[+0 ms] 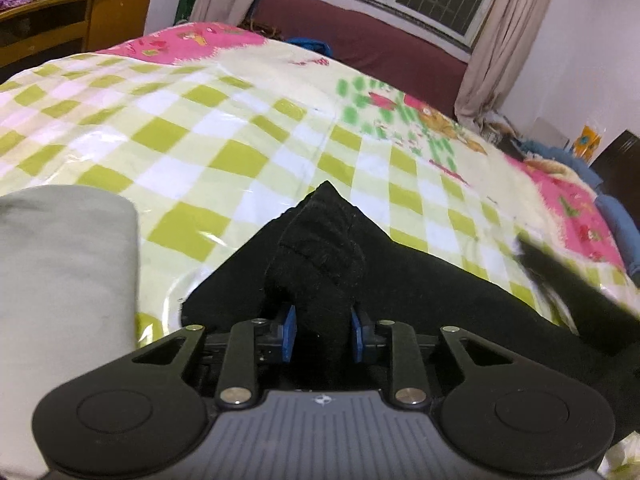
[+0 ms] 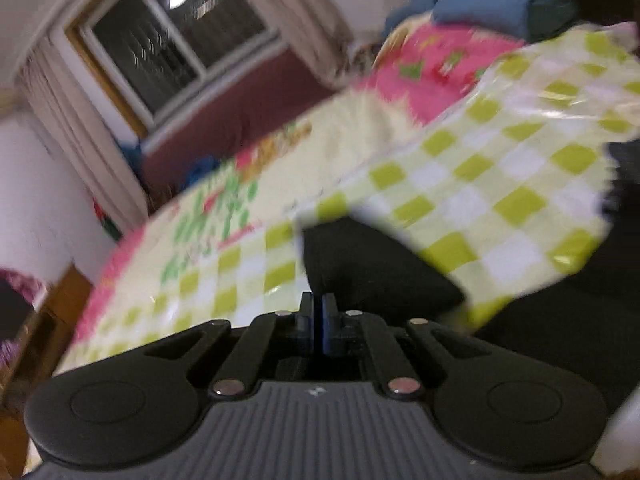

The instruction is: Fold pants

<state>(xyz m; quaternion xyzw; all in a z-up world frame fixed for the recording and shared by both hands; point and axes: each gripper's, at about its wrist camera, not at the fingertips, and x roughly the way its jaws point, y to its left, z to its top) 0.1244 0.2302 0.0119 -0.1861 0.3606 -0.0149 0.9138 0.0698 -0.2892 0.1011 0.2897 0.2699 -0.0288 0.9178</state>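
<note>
The black pants (image 1: 432, 292) lie on the checked bedcover. My left gripper (image 1: 323, 334) is shut on a bunched, ribbed part of the pants (image 1: 320, 256), which sticks up between its blue pads (image 1: 289, 332). In the right wrist view, my right gripper (image 2: 319, 320) is shut on a thin edge of the black pants (image 2: 360, 268), with its fingers pressed together. More black fabric (image 2: 560, 320) hangs at the right of that view. The right wrist view is blurred by motion.
A green, white and pink checked cover with a clear plastic sheet spreads over the bed (image 1: 224, 128). A folded grey-green garment (image 1: 64, 272) lies at the left. A wooden cabinet (image 1: 60, 20), a maroon wall under the window (image 1: 360, 32) and blue bedding (image 2: 504, 4) surround the bed.
</note>
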